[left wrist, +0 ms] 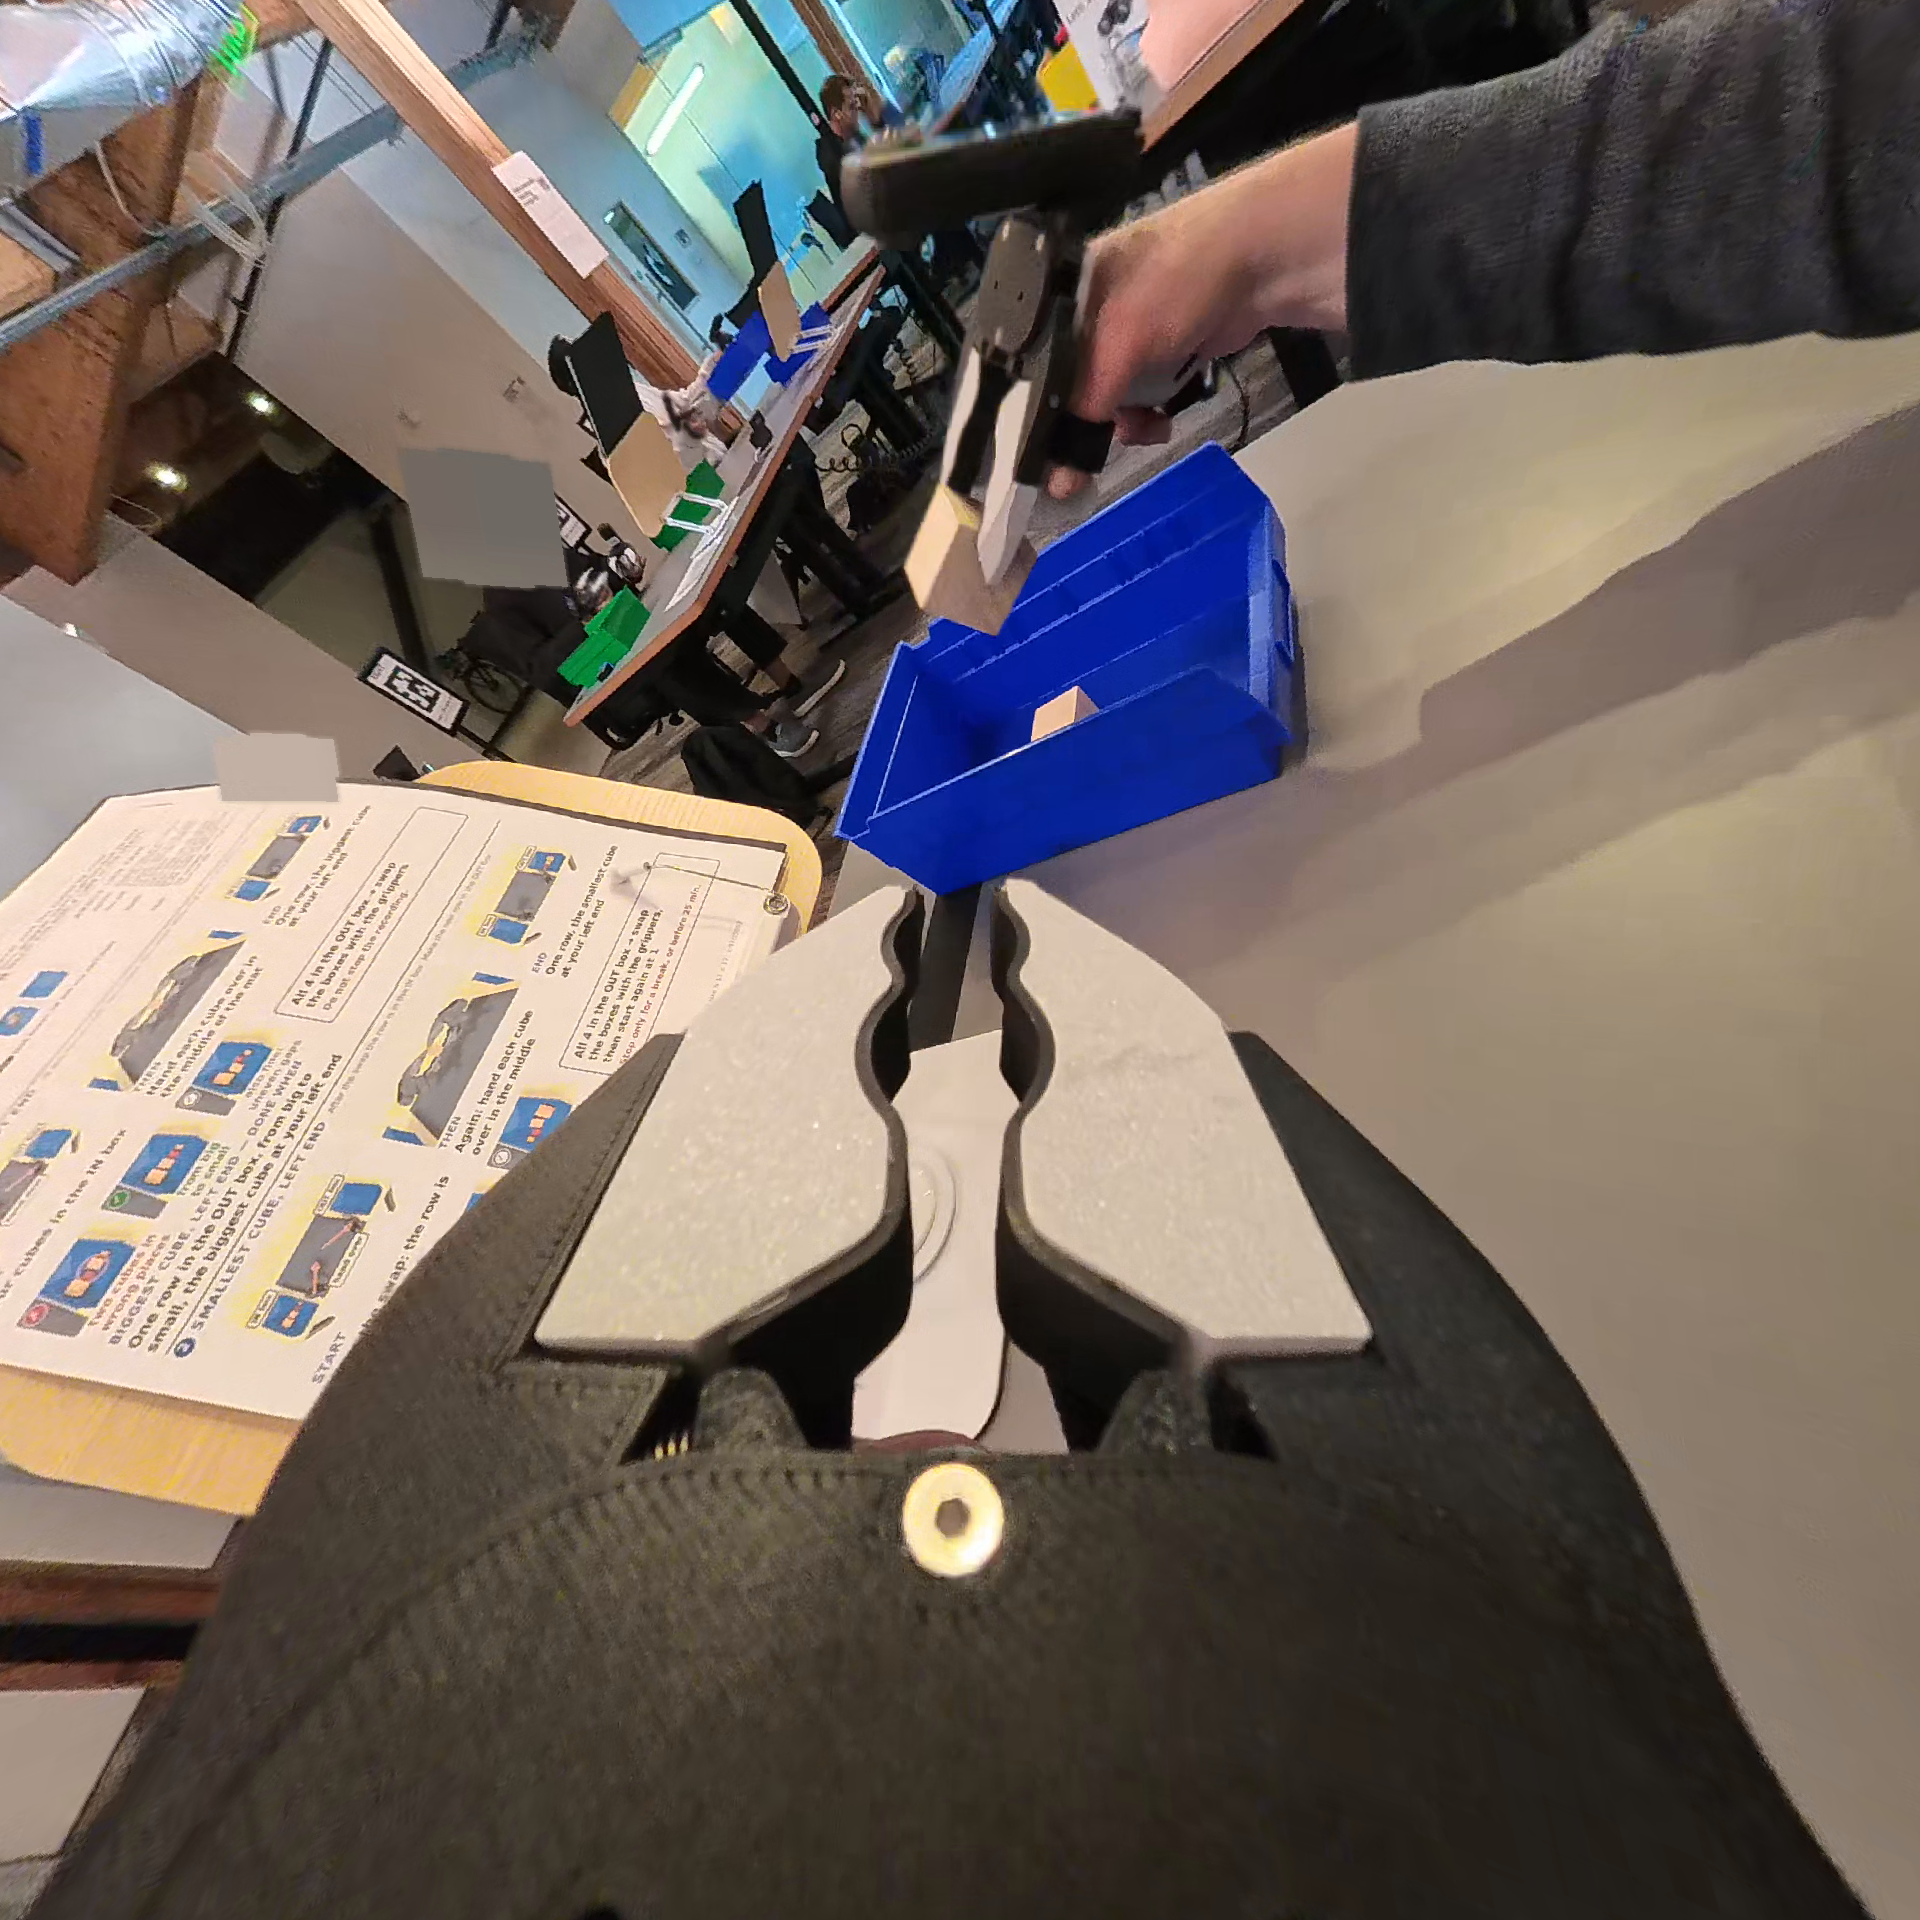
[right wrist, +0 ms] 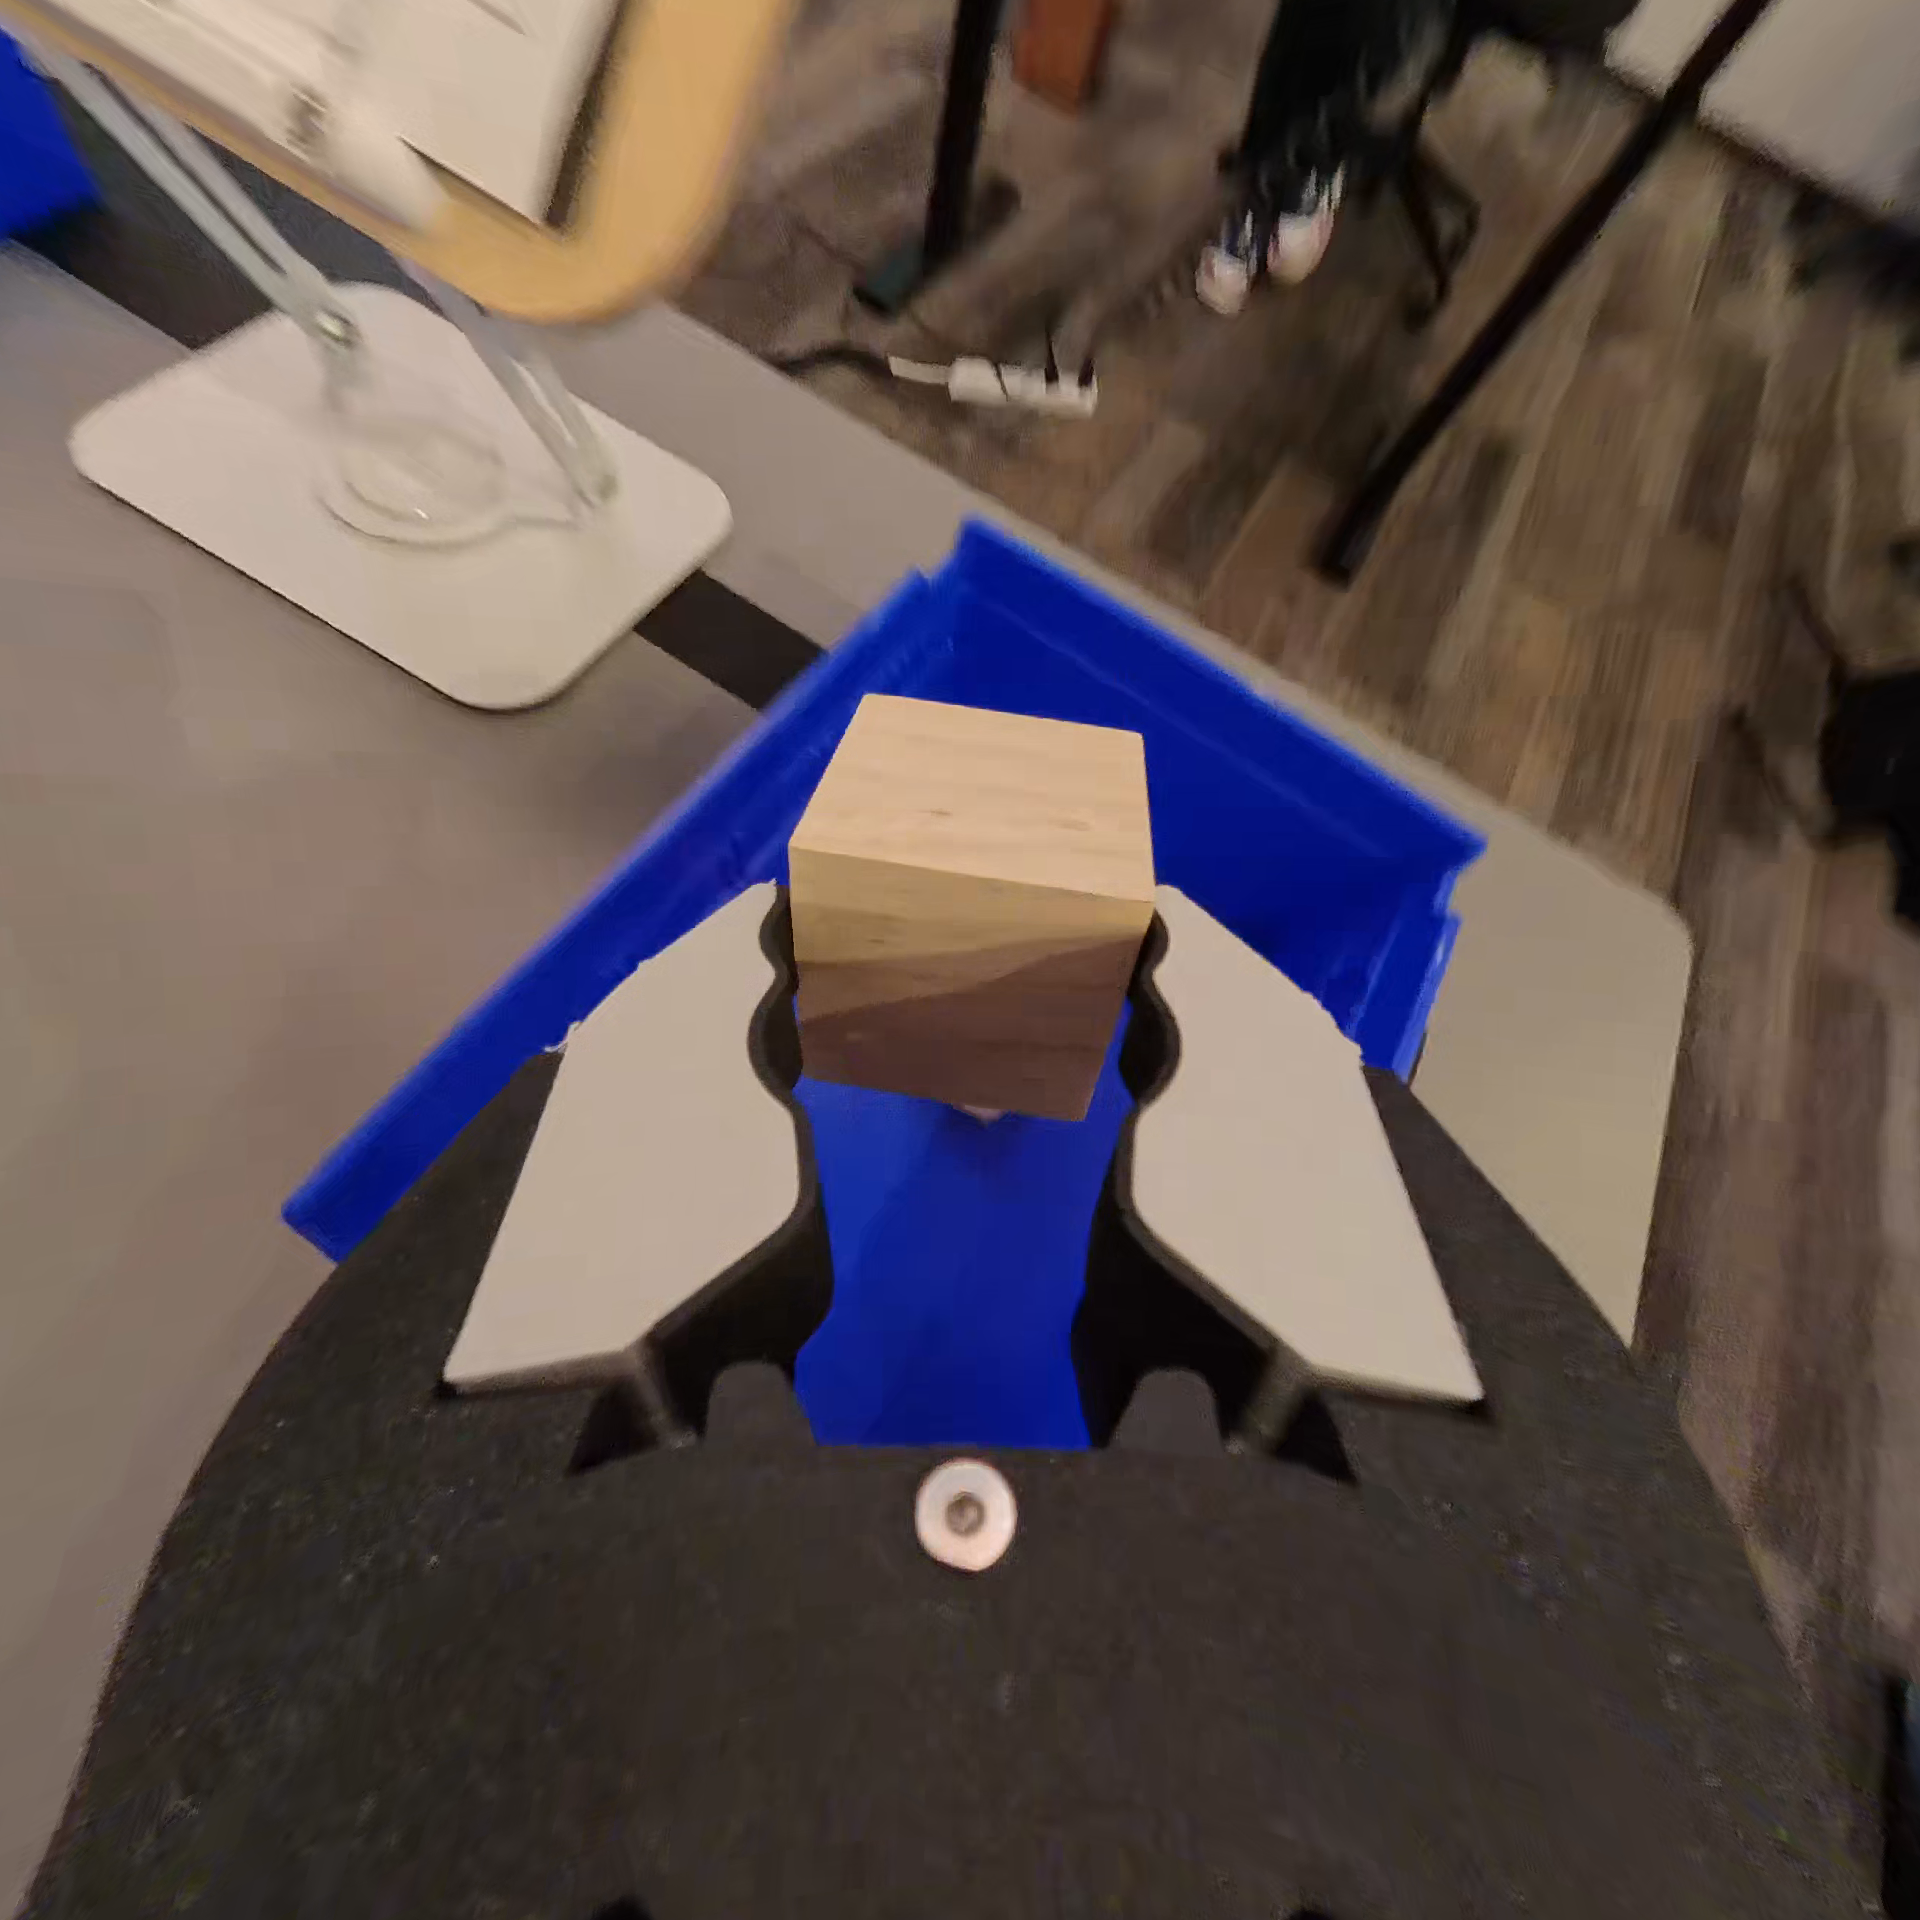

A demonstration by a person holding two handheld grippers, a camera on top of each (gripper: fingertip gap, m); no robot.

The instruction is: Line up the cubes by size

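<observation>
The right tongs (right wrist: 971, 914) gripped a large pale wooden cube (right wrist: 971, 862), both pads pressed flat to its opposite faces, and held it in the air directly above the open blue plastic bin (right wrist: 1299, 790). The cube sat square in the grip with its underside facing the bin floor, so lowering it straight down looked like the move that mattered. The right hand was clearly the one placed to do it. A smaller wooden cube (left wrist: 1062, 715) already rested inside the bin against its near wall, and it seemed the main thing to avoid or to line up beside. The left tongs (left wrist: 958, 914) were nearly closed and held nothing, leaving only a narrow slot between the tips. They hung well short of the bin, nearer the instruction sheet on a wooden clipboard (left wrist: 416, 1039) that stood on a white stand (right wrist: 395, 520) on the grey surface (left wrist: 1558, 1039). The bin walls looked like the only other obstacle, and from this height the cube appeared to clear them.
</observation>
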